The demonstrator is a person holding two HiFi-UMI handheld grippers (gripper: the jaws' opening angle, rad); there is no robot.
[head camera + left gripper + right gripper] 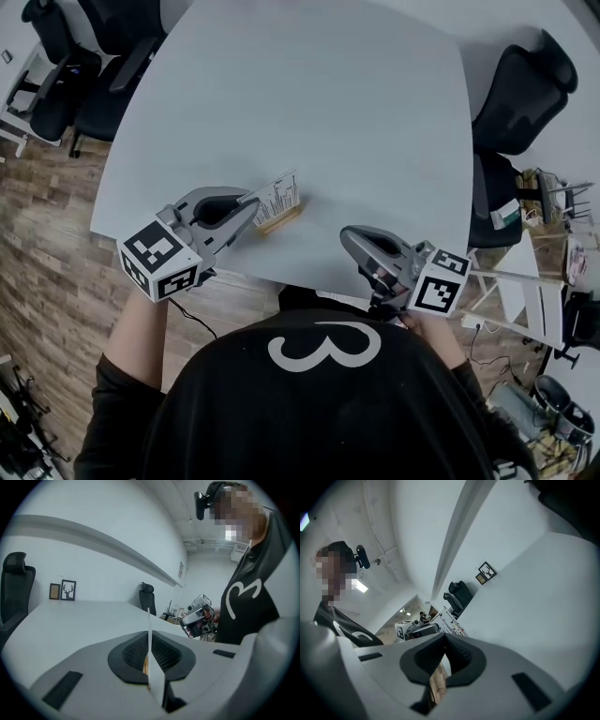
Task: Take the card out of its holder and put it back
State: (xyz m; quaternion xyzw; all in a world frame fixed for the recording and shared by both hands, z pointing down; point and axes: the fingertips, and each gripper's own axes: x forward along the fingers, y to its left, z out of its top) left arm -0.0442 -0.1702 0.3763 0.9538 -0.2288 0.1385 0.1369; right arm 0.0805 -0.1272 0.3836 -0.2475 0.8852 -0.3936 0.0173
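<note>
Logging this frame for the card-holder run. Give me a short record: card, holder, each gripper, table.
card: white, printed, upright, pinched by its edge
holder: small wooden strip on the table, directly under the card's lower edge
card seated in slot: cannot tell
left gripper: jaws shut on the card
right gripper: jaws together, nothing between them, near the table's front edge, apart from the holder
table: pale grey

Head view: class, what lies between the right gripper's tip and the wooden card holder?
Nothing lies there: only bare table separates the right gripper from the wooden card holder, as the head view shows.
</note>
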